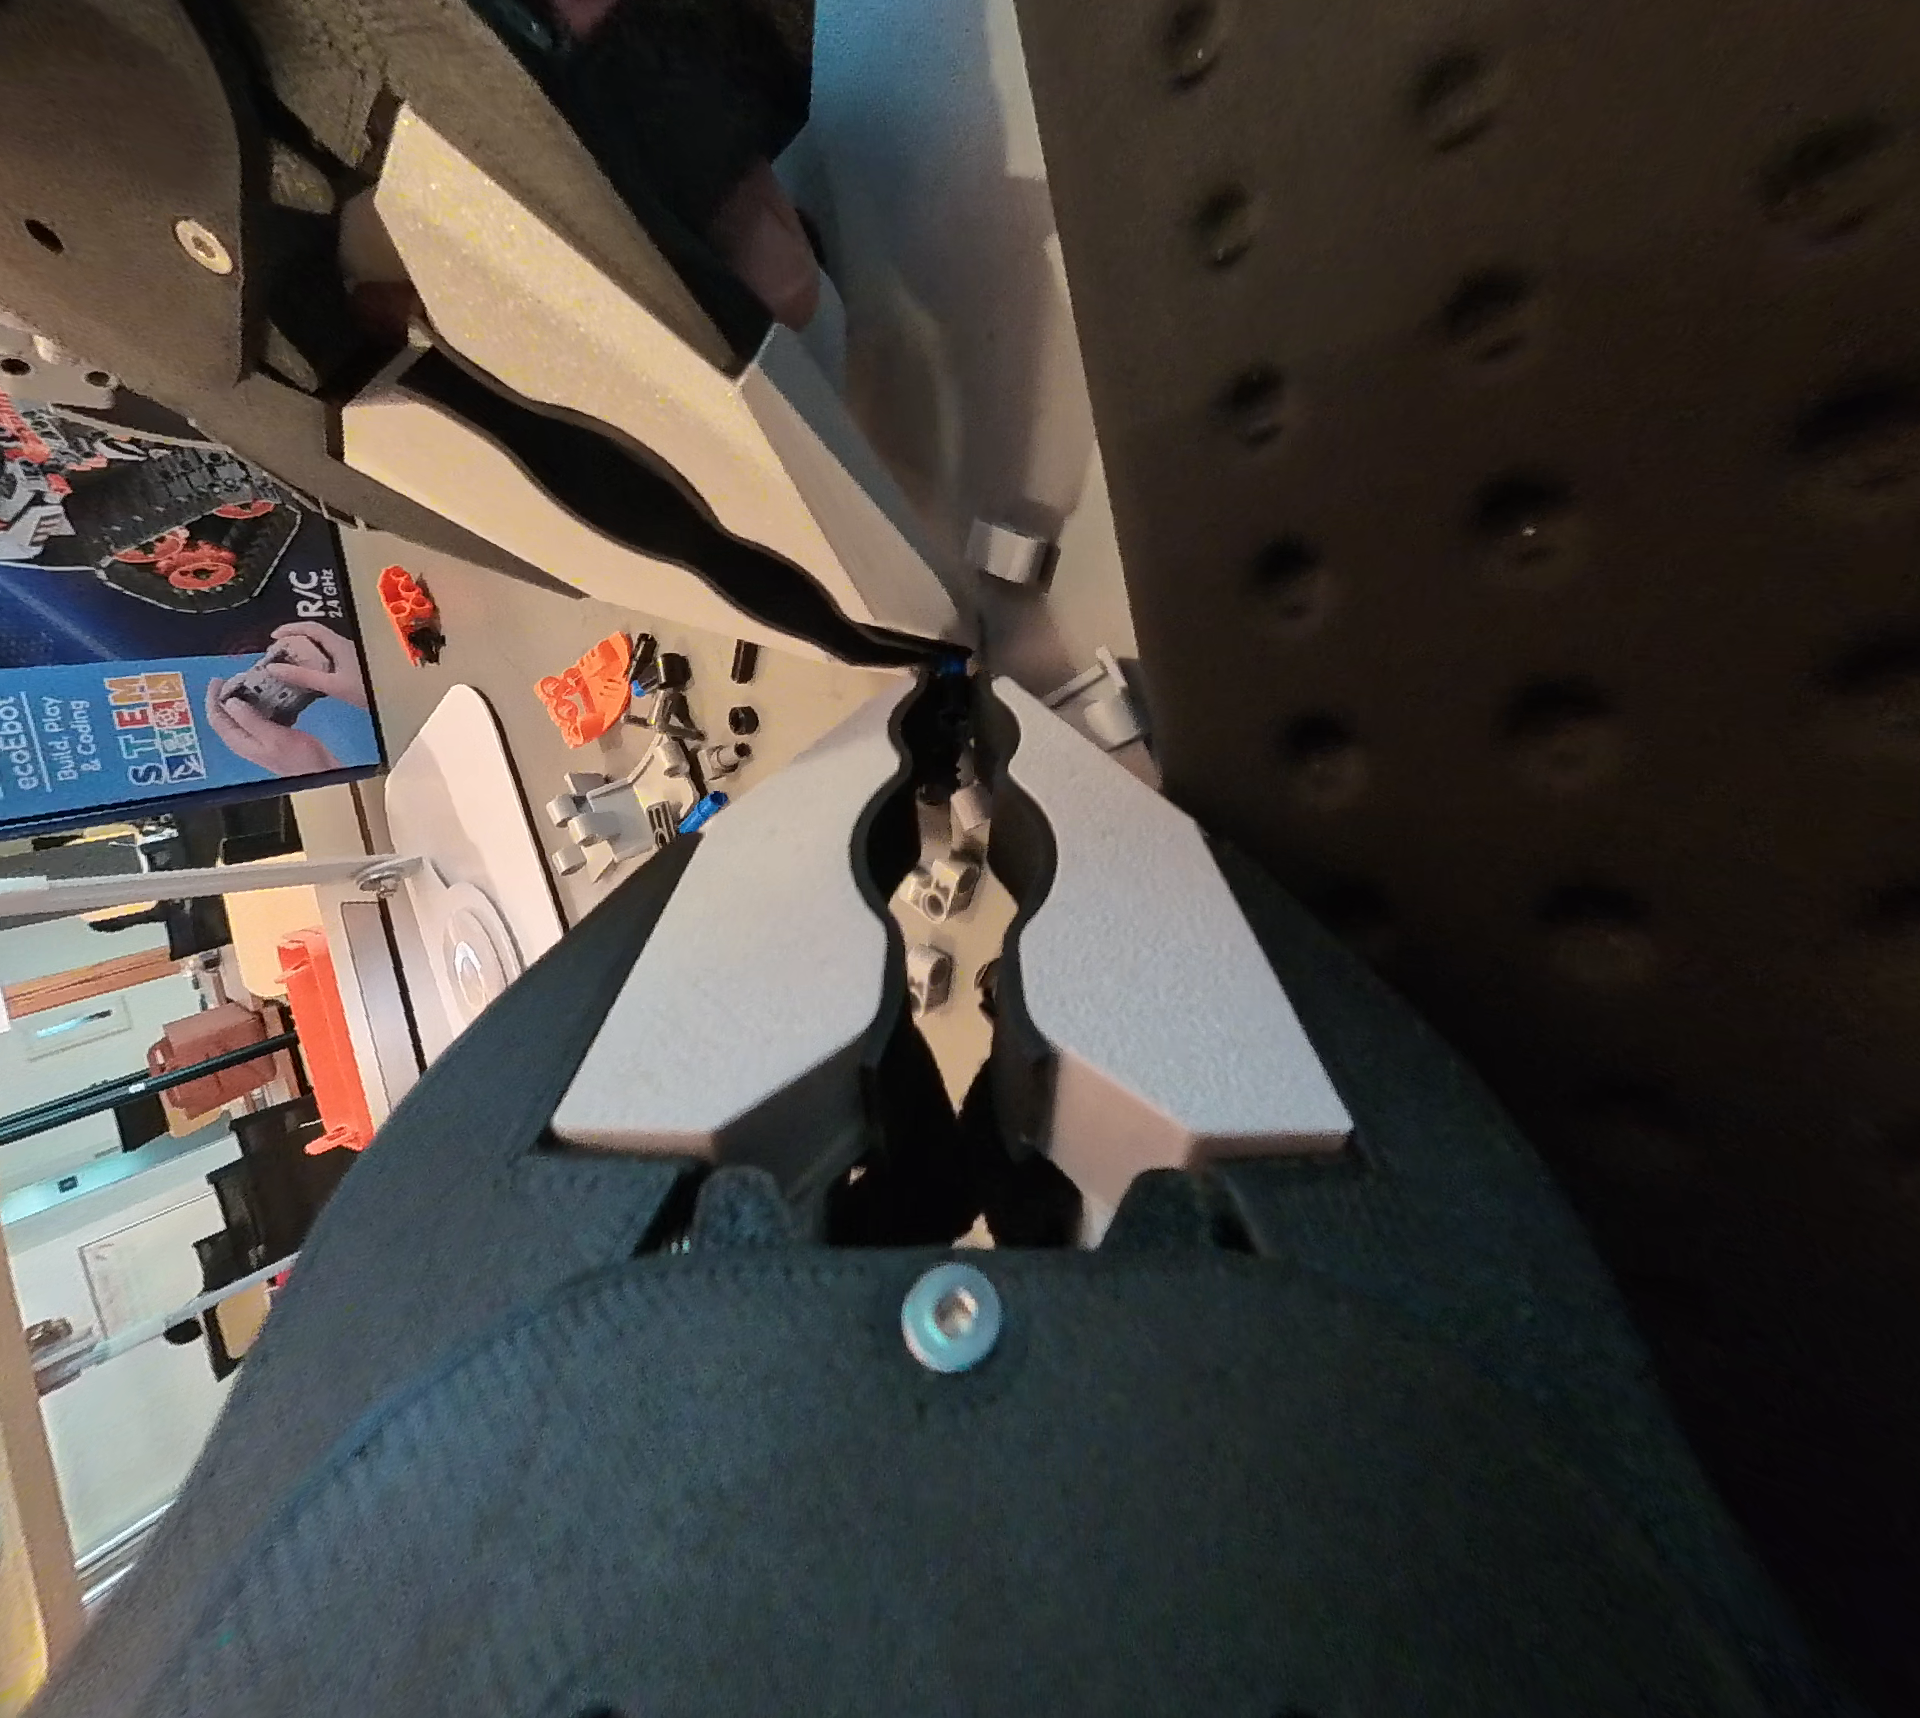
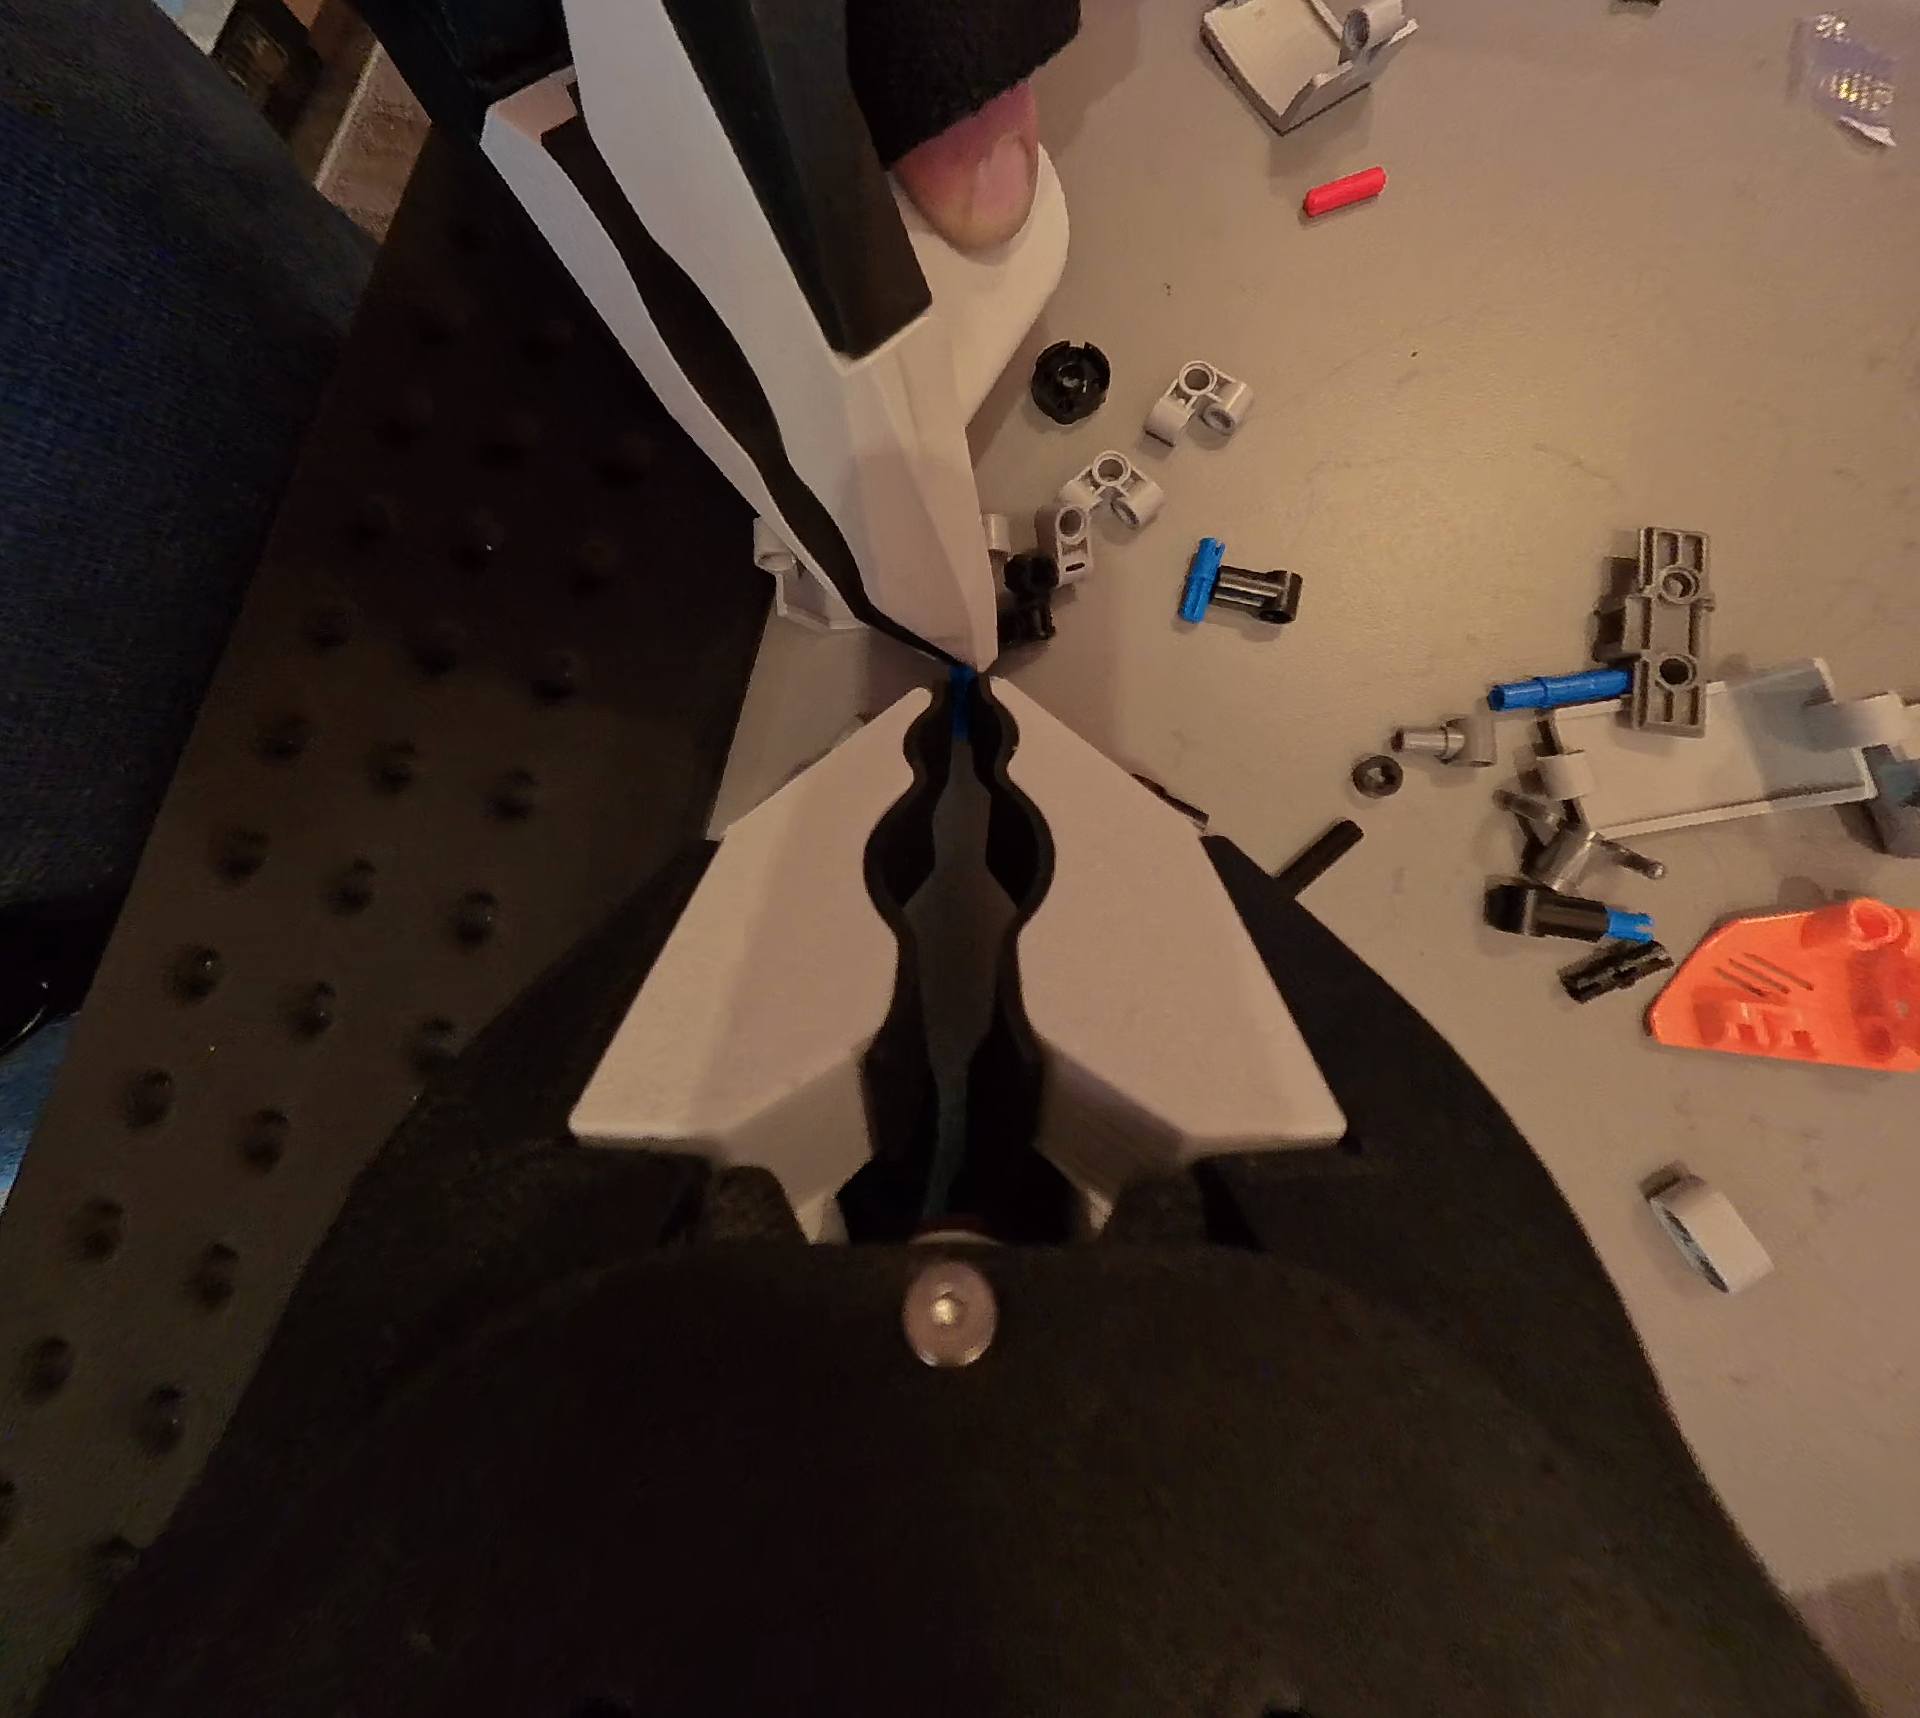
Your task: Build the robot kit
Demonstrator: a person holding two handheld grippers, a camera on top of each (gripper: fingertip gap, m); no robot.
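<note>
My two grippers meet tip to tip above a beige table [image 2: 1351,380]. In the left wrist view my left gripper [image 1: 943,700] is shut on a small black connector piece [image 1: 938,738]. A bit of blue [image 1: 952,660] shows at its far end, where the right gripper's tips [image 1: 925,642] come in from the upper left. In the right wrist view my right gripper [image 2: 966,700] is shut on a small blue pin [image 2: 963,694]. The left gripper's tips [image 2: 968,652] touch the pin's end from above. A gloved hand [image 2: 956,37] holds the left gripper.
A black perforated panel [image 2: 436,733] stands close beside both grippers and also shows in the left wrist view [image 1: 1507,421]. Loose grey, black, blue and orange building pieces lie on the table [image 2: 1621,733]. A blue toy box [image 1: 177,681] and a white tray [image 1: 457,795] lie farther off. Less than 4 cm separates the two grippers' tips.
</note>
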